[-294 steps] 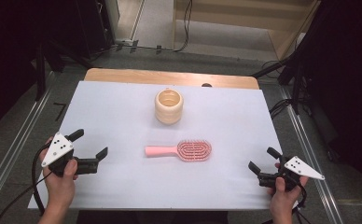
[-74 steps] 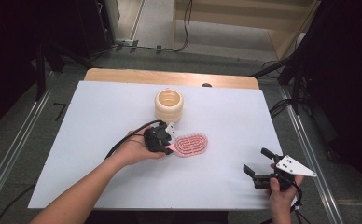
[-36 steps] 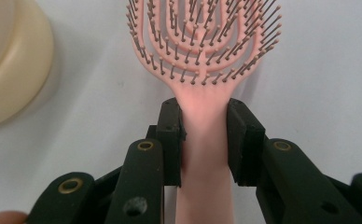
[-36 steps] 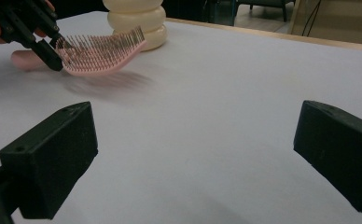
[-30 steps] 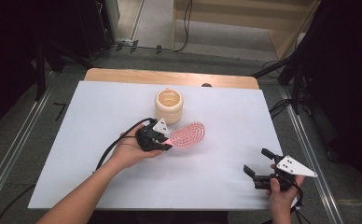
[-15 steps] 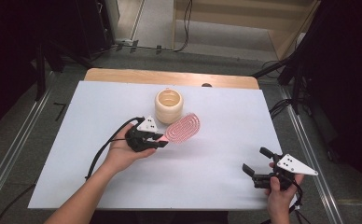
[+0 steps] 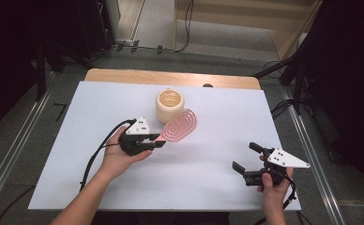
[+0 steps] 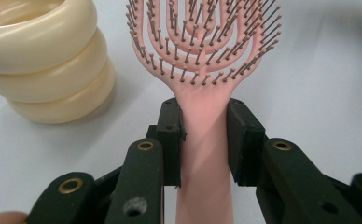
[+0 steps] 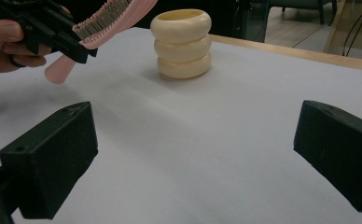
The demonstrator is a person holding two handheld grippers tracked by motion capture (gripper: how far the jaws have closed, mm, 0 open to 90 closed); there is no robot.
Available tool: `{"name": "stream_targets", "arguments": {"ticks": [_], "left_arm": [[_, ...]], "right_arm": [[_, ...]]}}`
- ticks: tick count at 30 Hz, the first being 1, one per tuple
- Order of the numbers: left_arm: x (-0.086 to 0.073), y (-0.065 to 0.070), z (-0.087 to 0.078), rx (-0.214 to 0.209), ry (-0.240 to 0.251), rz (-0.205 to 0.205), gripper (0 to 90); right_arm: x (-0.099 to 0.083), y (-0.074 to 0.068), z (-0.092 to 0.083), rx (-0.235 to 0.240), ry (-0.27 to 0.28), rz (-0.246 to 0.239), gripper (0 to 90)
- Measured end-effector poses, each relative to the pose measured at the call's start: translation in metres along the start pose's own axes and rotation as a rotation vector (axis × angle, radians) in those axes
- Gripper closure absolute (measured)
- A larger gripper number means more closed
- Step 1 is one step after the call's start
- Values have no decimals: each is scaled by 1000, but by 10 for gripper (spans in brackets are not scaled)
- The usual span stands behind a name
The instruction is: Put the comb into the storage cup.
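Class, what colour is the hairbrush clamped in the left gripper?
Pink; the hairbrush shows best in the left gripper view, its handle between the black jaws.

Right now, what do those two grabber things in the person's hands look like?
Each one is black with two chunky, square-ended jaws. The left gripper and the right gripper each wear a light grey three-cornered plate on top, dotted with tiny dark marks. A black cable trails from each. Up close, the left one shows brass-coloured rings set in its arms. The forearms are bare, no sleeves.
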State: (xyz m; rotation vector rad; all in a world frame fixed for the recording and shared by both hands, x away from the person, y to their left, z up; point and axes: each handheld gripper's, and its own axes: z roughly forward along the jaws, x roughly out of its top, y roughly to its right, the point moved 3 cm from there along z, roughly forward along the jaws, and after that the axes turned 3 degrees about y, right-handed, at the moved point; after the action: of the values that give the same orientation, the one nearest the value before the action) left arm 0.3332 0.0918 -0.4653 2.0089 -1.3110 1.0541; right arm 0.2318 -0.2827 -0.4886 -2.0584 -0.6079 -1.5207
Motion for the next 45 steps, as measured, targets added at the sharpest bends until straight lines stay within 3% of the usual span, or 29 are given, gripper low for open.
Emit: {"name": "stream_targets", "arguments": {"ticks": [8,19,34,45], "left_arm": [[-2,2,-8,17,48,-4,703],[-3,8,-16,45,111,-10,703],[-11,18,-21,82,212,-37,703],[-12,23,-20,105,261,-52,703]], "right_arm": [[19,-13,14,40,5,-4,0],[45,-39,48,114,2,-8,0],[73,-64,87,180,-1,7,0],[80,-76,104,229,9,61,0]]}}
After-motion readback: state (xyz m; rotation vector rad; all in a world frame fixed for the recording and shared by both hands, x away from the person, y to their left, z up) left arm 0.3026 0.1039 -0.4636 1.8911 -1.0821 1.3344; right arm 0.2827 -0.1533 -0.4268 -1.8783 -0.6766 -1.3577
